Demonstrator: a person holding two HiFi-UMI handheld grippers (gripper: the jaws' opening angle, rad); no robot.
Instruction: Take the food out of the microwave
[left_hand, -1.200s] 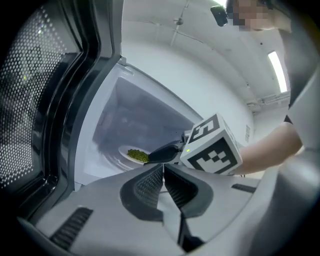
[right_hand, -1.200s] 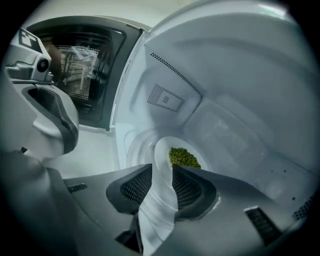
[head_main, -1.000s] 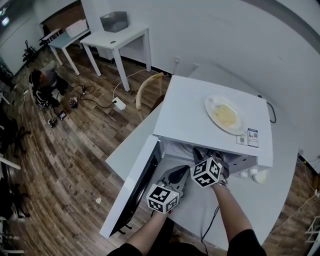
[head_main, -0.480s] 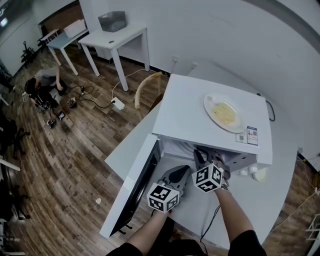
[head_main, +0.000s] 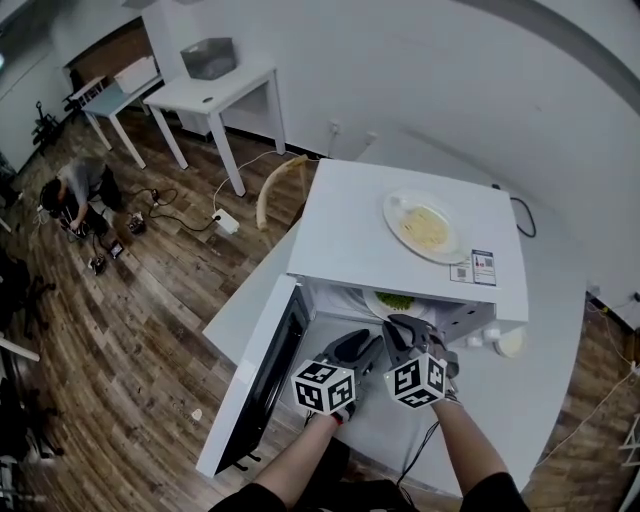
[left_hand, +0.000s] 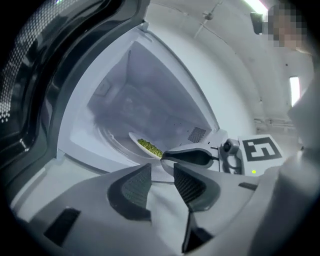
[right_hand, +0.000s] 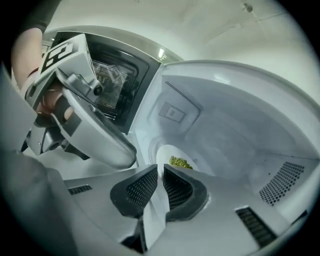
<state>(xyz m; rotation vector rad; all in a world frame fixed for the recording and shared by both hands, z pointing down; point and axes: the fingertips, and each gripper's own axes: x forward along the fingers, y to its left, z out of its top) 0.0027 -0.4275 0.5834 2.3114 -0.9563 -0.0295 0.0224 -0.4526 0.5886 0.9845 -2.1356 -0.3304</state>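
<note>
The white microwave (head_main: 400, 250) stands with its door (head_main: 265, 385) swung open to the left. A white plate of green food (head_main: 393, 301) lies at the front lip of the cavity. My right gripper (head_main: 400, 322) is shut on the plate's near rim; in the right gripper view the rim runs between the pads of that gripper (right_hand: 161, 170), with the green food (right_hand: 180, 162) just beyond. Beside it on the left, my left gripper (head_main: 365, 345) is opening, and nothing lies between the pads (left_hand: 161, 170). The plate (left_hand: 145, 146) shows past them.
A second plate with yellow food (head_main: 425, 227) rests on top of the microwave. The open door blocks the left side. The microwave sits on a white table (head_main: 540, 400), and a small white dish (head_main: 510, 343) lies right of it. A person (head_main: 75, 195) crouches on the wooden floor far left.
My right gripper has drawn back toward me and the plate of green food, hidden inside before, now shows at the cavity's front. The left gripper has shifted slightly.
</note>
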